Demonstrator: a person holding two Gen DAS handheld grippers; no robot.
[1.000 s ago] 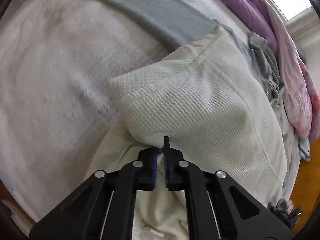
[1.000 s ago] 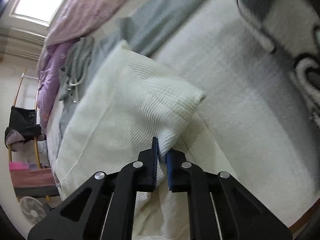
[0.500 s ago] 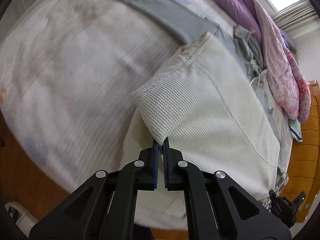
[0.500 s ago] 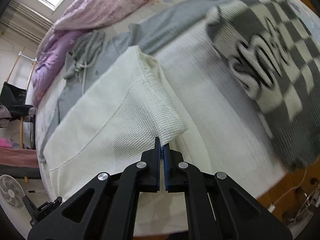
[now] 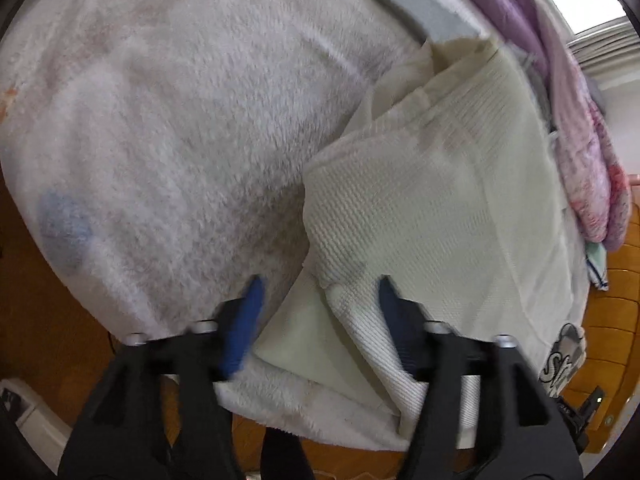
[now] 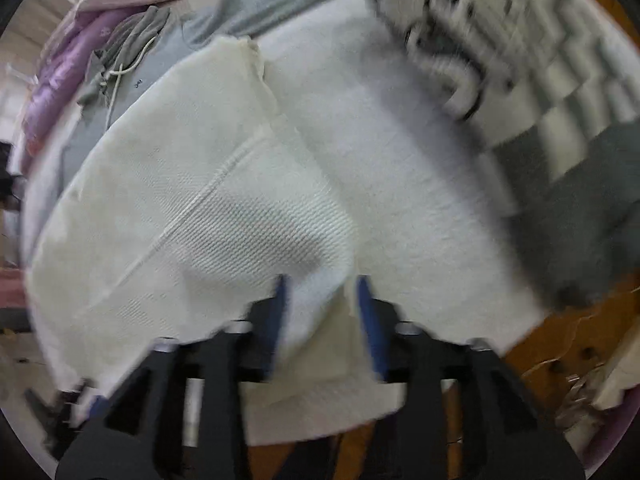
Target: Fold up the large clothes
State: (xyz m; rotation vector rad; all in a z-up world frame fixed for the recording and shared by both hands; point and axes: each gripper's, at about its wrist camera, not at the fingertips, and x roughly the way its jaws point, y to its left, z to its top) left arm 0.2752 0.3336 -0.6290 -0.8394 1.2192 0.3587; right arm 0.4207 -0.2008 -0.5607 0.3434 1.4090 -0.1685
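Observation:
A cream waffle-knit garment (image 5: 432, 208) lies folded over on the white fleece bed cover (image 5: 180, 120). My left gripper (image 5: 320, 300) is open, its blue-padded fingers standing either side of the garment's near left corner without holding it. In the right wrist view the same garment (image 6: 192, 208) lies flat, and my right gripper (image 6: 322, 300) is open around its near right corner. Both views are blurred by motion.
A grey-and-white checkered garment (image 6: 540, 80) lies to the right. A grey hoodie (image 6: 128, 40) and purple and pink bedding (image 5: 576, 120) lie at the far side. The bed's near edge drops to a wooden floor (image 5: 60, 320).
Both grippers were shut on the cream garment's corners and carried them toward the near edge. Now both have opened and let go, and the folded layer lies on the bed.

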